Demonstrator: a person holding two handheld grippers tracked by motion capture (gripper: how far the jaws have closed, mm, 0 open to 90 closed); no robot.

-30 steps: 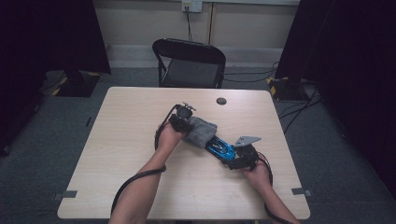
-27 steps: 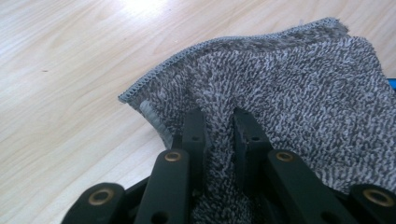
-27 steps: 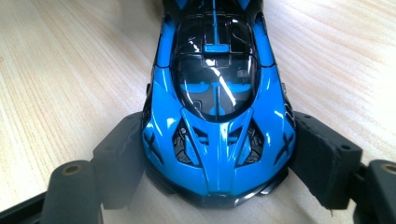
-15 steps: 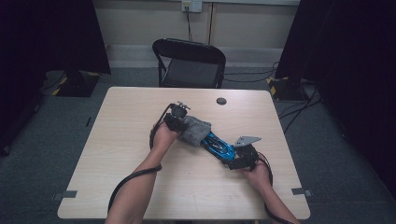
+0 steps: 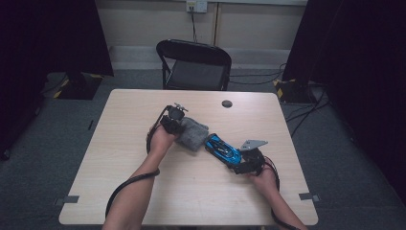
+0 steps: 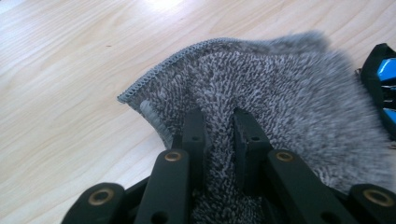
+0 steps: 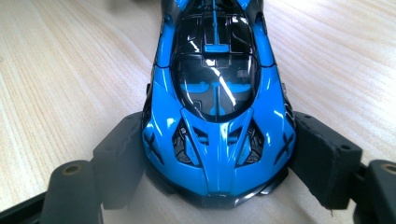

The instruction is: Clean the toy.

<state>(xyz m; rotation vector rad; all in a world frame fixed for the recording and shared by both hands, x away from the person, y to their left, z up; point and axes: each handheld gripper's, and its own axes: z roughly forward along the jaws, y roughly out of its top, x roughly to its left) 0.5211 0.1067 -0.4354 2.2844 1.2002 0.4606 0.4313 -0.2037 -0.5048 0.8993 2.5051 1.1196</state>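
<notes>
At the left of the high view, the left gripper (image 5: 173, 120) sits on the wooden table (image 5: 119, 158) with a grey cloth (image 5: 192, 133) bunched at its tip; from that height the jaws themselves are too small to read. The left gripper view settles it: the left gripper (image 6: 219, 135) has its two black jaws pinched on a fold of the cloth (image 6: 280, 88), pile squeezed up between them, a stitched hem curling away on one side and bare table (image 6: 60, 84) beyond. At the far edge of that view, past the cloth, a sliver of the blue toy car (image 6: 386, 70) shows.

Further right in the high view, the toy car (image 5: 221, 147) lies aslant on the table, one end touching the cloth, the other at the right gripper (image 5: 246, 165), which carries a grey plate (image 5: 253, 143). The right gripper view gives the detail: the right gripper (image 7: 217, 161) clamps the car (image 7: 215, 93) across one end, a pad pressed against each flank, the glazed cabin running away ahead of the jaws over the table (image 7: 56, 70).
</notes>
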